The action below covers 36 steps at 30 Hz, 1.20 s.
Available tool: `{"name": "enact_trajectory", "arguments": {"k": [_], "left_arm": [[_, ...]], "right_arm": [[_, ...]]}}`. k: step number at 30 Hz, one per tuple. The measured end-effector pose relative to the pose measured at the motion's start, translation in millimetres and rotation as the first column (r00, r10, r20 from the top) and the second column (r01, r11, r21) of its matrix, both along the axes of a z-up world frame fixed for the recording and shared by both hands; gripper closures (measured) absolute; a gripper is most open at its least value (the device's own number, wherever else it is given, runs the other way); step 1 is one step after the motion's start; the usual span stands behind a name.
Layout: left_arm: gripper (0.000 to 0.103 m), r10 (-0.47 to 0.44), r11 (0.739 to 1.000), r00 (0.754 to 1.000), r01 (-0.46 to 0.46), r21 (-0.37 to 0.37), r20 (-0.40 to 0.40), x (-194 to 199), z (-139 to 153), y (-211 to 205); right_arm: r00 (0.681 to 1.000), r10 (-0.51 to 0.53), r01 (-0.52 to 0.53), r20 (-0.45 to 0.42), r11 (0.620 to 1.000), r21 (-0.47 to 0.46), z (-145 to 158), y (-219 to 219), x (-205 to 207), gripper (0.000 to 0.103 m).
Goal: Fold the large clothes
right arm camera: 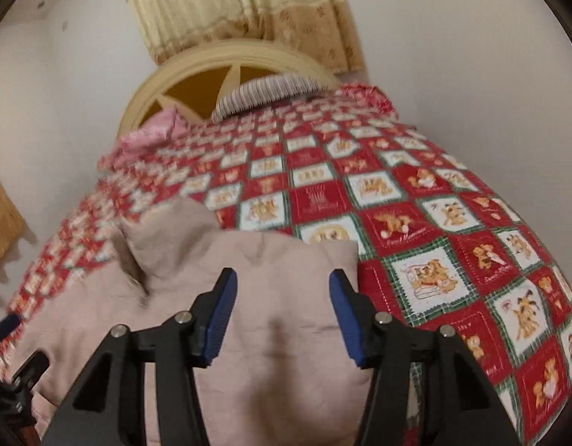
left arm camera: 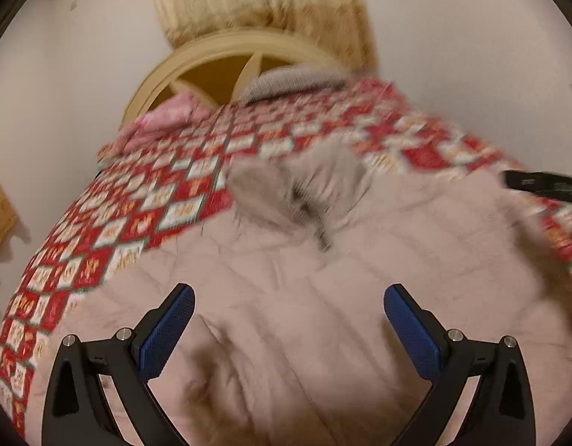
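Red patchwork quilt point(right arm camera: 416, 200) covers the bed below cream curtains point(right arm camera: 248, 3).

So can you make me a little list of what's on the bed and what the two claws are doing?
garment: pale pink padded jacket, spread flat on the bed
bed cover: red checked quilt with teddy pictures
left claw: open, above the jacket, holding nothing
right claw: open, over the jacket's edge, holding nothing
far end: cream headboard, striped pillow, curtains
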<state>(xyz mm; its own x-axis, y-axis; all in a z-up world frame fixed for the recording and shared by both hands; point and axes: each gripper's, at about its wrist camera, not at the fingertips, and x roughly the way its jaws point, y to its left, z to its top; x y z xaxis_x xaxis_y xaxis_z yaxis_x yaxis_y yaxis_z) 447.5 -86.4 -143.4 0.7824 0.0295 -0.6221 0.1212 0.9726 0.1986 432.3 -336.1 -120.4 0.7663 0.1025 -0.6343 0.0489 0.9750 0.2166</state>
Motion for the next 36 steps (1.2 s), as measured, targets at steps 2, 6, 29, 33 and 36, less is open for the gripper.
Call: {"name": "enact_trajectory", "arguments": {"k": [2, 6, 29, 33, 36], "left_arm": [[0.001, 0.032, 0.999, 0.998, -0.031, 0.017, -0.060, 13.3, -20.3, 3.2], [0.001, 0.026, 0.998, 0.992, -0.034, -0.054, -0.127, 24.5, -40.0, 14.6], [0.001, 0.026, 0.992, 0.987, -0.045, -0.115, -0.161, 30.6, -52.5, 20.2], [0.001, 0.027, 0.992, 0.987, -0.046, -0.114, -0.161, 30.6, -52.5, 20.1], [0.001, 0.028, 0.993, 0.986, -0.047, -0.110, -0.163, 31.0, -52.5, 20.0]], "right_arm": [[0.998, 0.018, -0.017, -0.062, 1.000, 0.017, -20.1, -3.4, 10.4, 0.047], [0.987, 0.009, -0.009, -0.162, 1.000, 0.002, -55.4, -3.6, 20.9, 0.047], [0.995, 0.008, -0.015, -0.099, 0.997, -0.069, -13.7, 54.1, -22.8, 0.038], [0.985, 0.042, -0.059, -0.169, 0.994, -0.094, -49.4, 78.8, -20.6, 0.038], [0.984, 0.036, -0.054, -0.176, 0.994, -0.095, -64.4, 77.3, -20.3, 0.037]]}}
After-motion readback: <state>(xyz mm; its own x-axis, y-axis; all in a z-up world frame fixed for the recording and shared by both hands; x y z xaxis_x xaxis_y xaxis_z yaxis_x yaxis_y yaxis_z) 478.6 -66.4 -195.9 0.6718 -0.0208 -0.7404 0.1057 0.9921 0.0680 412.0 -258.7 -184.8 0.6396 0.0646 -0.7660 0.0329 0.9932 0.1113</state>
